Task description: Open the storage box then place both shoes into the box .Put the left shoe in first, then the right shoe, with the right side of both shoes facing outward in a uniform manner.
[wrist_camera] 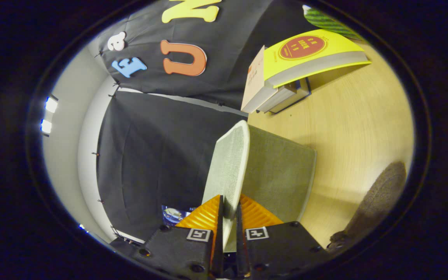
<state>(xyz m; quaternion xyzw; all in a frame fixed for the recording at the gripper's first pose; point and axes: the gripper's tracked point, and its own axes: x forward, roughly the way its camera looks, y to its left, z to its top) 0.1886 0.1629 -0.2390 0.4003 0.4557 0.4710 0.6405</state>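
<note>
Gripper [230, 212] clamped on lid [228, 167] edge of grey fabric box [282, 179], lid lifted above table [356, 116]. Looks light, stiff-panelled, slightly floppy; best held at that rim.

The storage box lid [228, 167] and box [282, 175] look matt woven fabric; the table [356, 128] smooth pale wood.

No wording can be read. The top yellow book [309, 48] of the stack far beyond the fingers, to the right, bears a red round emblem with small characters and a line of print beside it, all too small to make out. 2 square black-and-white coded markers [199, 234] sit on the gripper [230, 206] body, near its fingers, which pinch the storage box lid [230, 163] edge.
</note>
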